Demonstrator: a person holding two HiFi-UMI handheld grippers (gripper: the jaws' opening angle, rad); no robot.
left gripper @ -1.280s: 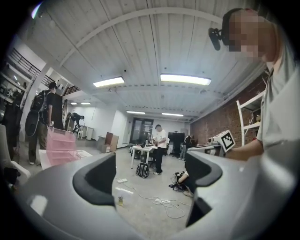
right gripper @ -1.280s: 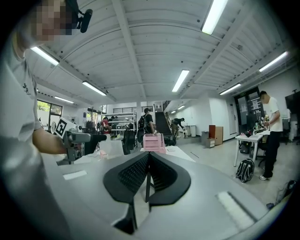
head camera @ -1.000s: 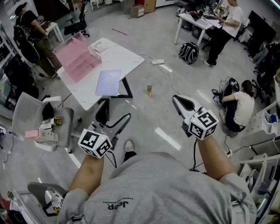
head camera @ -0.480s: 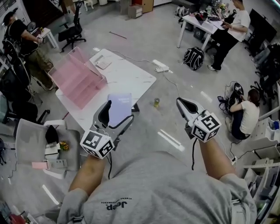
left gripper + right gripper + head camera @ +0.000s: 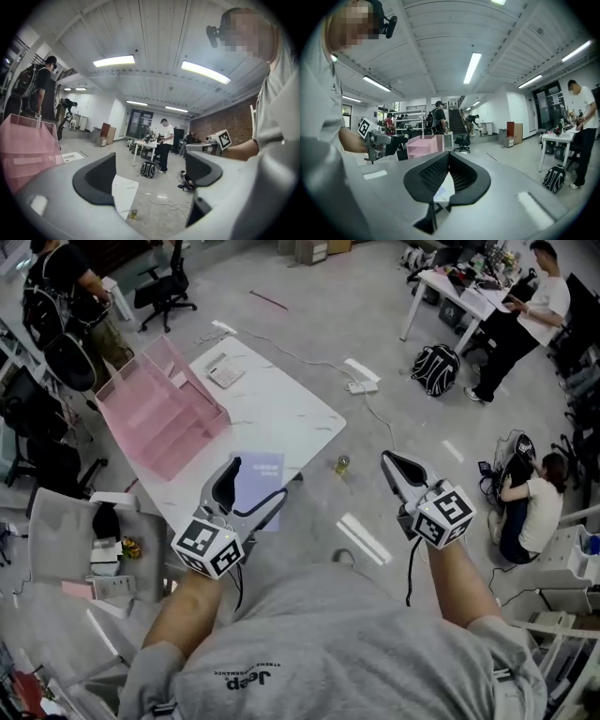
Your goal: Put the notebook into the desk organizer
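Ahead, left claw [image 5: 255, 479] reaches agape; right claw [image 5: 389, 461] pinched closed.

Left forearm [image 5: 183, 615] and right forearm [image 5: 459, 582] stretched forward, left gripper [image 5: 251, 486] jaws wide apart, empty, right gripper [image 5: 391, 465] jaws pressed together, empty

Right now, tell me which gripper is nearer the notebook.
Left. The left gripper, open, overlaps the notebook in the head view; the right gripper, shut, is well off to its right, over the floor.
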